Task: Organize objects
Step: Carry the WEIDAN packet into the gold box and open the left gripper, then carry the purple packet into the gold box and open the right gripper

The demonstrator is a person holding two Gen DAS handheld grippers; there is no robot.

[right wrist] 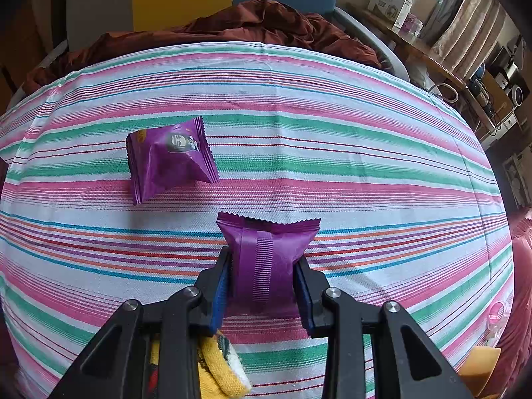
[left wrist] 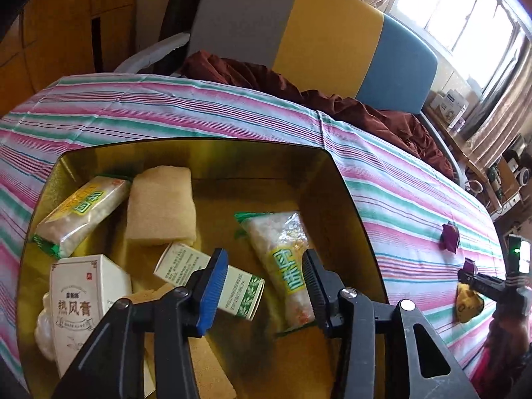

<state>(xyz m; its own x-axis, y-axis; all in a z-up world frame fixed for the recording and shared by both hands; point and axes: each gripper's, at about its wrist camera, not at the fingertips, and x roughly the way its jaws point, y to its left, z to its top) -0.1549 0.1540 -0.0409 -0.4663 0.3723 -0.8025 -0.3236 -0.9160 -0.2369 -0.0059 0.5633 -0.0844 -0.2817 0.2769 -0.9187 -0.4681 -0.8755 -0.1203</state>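
My left gripper (left wrist: 262, 286) is open and empty, hovering over a gold box (left wrist: 352, 206) on the striped cloth. The box holds two green-and-yellow snack packs (left wrist: 282, 252) (left wrist: 79, 212), a yellow sponge (left wrist: 161, 206), a white carton (left wrist: 83, 302) and a small green-white carton (left wrist: 181, 262). My right gripper (right wrist: 262, 282) is shut on a purple snack packet (right wrist: 266, 252) just above the cloth. A second purple packet (right wrist: 171, 158) lies on the cloth to its front left. In the left wrist view the right gripper (left wrist: 472, 274) shows at far right, near that packet (left wrist: 449, 236).
A yellow patterned cloth item (right wrist: 219, 365) lies under my right gripper and shows in the left wrist view (left wrist: 467, 302). A rumpled dark red blanket (right wrist: 252, 23) lies along the far edge of the striped cloth. A cluttered desk (right wrist: 432, 56) stands at the right.
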